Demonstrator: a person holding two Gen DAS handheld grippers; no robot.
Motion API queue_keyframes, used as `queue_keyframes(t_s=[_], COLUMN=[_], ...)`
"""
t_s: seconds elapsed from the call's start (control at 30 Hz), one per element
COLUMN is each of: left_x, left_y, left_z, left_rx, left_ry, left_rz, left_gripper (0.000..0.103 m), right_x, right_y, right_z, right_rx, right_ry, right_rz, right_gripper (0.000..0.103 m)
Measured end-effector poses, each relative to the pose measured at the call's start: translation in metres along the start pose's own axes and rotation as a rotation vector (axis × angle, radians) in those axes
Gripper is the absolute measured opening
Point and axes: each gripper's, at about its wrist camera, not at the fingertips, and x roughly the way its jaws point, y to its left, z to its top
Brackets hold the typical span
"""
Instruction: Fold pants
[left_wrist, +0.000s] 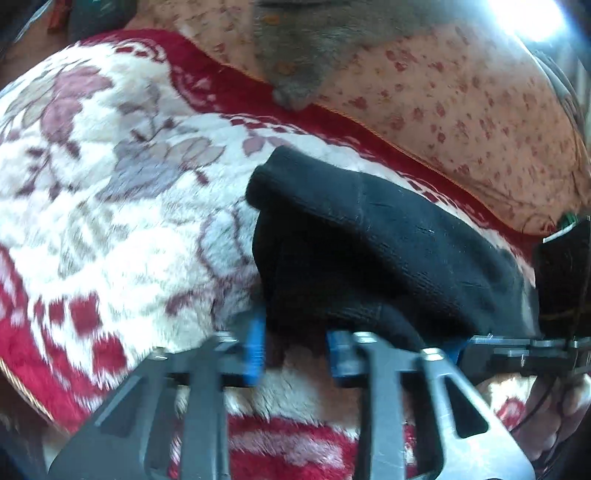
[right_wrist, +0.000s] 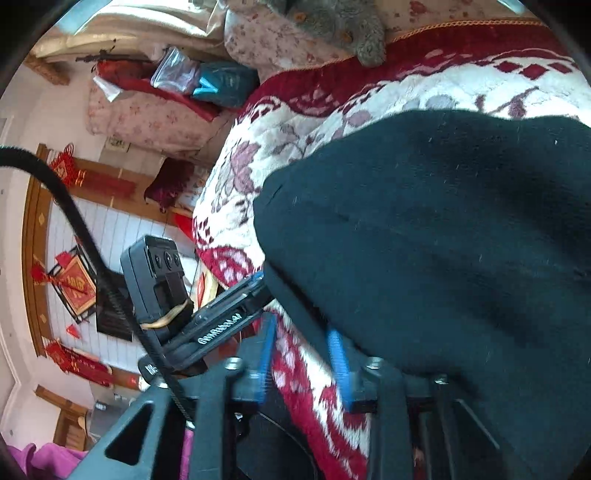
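Pants: black knit pants (left_wrist: 369, 236) lay folded on the red-and-white floral blanket (left_wrist: 110, 184), long axis slanting toward the right gripper.
Left gripper (left_wrist: 295, 354): pinched the pants' hem.
Right gripper (right_wrist: 304, 365): grip unclear.

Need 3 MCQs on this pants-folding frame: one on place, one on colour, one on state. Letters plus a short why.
1. What do the black knit pants lie on?
A. bare wooden floor
B. red-and-white floral plush blanket
C. glass table

2. What colour are the pads of the left gripper?
A. blue
B. yellow
C. white

3. How are the pants lying?
A. hung on a hanger
B. spread flat in one layer
C. bunched and doubled over on themselves

Key:
1 B, the blanket shows on all sides of the pants in both wrist views.
2 A, blue pads sit at the fingertips.
3 C, a rolled edge overlaps the layer below it in the left wrist view.
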Motion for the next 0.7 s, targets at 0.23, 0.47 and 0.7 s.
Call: queue_keyframes(t_s=[0.23,0.47,0.7], left_x=[-0.022,-0.034,-0.058], left_y=[0.015,0.02,0.042], left_z=[0.004,-0.009,-0.007], left_rx=[0.036,0.012,-0.152], left_ry=[0.007,0.009,-0.021], left_rz=[-0.082,0.063,0.024], left_gripper=[0.009,0.009,0.009], right_x=[-0.013,-0.009,0.001], right_y=[0.009,-0.015,-0.024], right_z=[0.0,0.0,-0.013], right_rx=[0.004,0.239,0.399], right_ry=[-0.075,-0.161,-0.163], right_rz=[0.04,0.185,0.225], right_gripper=[0.023,0.046,0.046])
